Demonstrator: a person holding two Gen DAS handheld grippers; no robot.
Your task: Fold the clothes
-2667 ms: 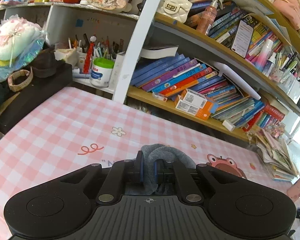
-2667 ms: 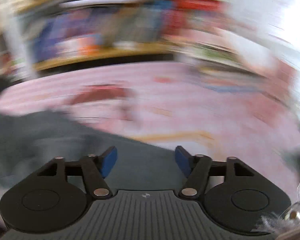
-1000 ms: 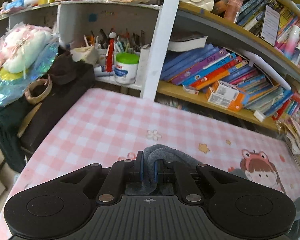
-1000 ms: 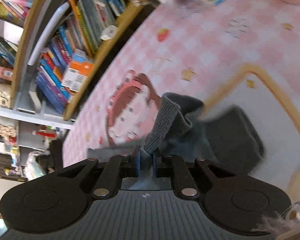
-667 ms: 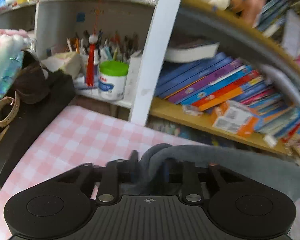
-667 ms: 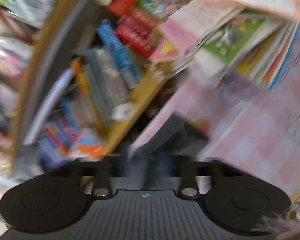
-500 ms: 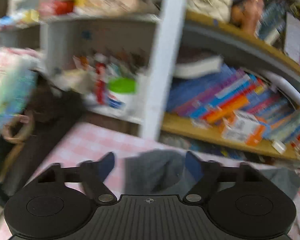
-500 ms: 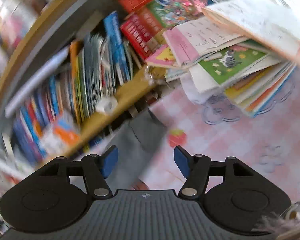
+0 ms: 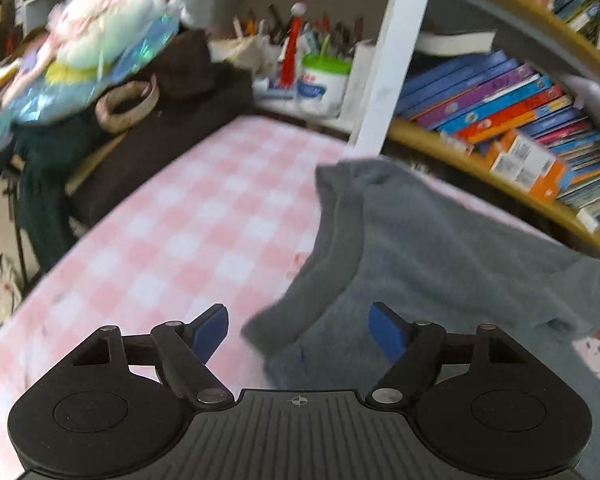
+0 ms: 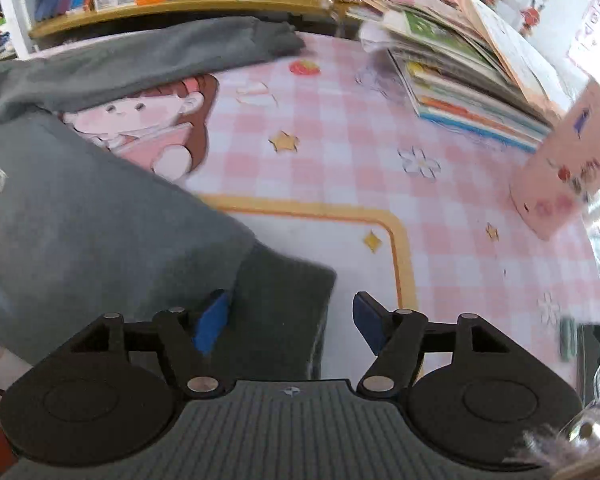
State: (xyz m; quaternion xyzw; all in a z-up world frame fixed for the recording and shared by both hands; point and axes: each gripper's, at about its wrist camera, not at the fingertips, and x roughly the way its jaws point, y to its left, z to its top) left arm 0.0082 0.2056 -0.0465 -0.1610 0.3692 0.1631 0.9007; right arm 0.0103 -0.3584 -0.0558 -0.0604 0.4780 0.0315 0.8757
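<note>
Grey sweater [image 9: 440,248] sprawls across your pink-checked worktop [image 9: 188,232], one sleeve [image 10: 160,54] stretched along the far edge beside the bookshelf [image 9: 512,120], its ribbed hem [image 10: 284,312] lying near the yellow-bordered panel printed on the cloth. Your left gripper [image 9: 298,330] hangs just above the garment's near folds with its jaws spread wide and nothing between the blue pads [image 9: 210,330]. Your right gripper [image 10: 290,322] is likewise wide open and empty, its left pad over the hem and its right pad above bare cloth. A cartoon girl print [image 10: 148,120] shows between the sleeve and the body of the sweater. To your right sit a slumped pile of picture books [image 10: 460,80] and a pink patterned box [image 10: 564,168], both clear of the sweater. Beyond the left gripper, a green-lidded tub [image 9: 324,84] and a cluster of pens stand on the shelf, with a plush toy in iridescent wrap [image 9: 88,52] off to the side.
</note>
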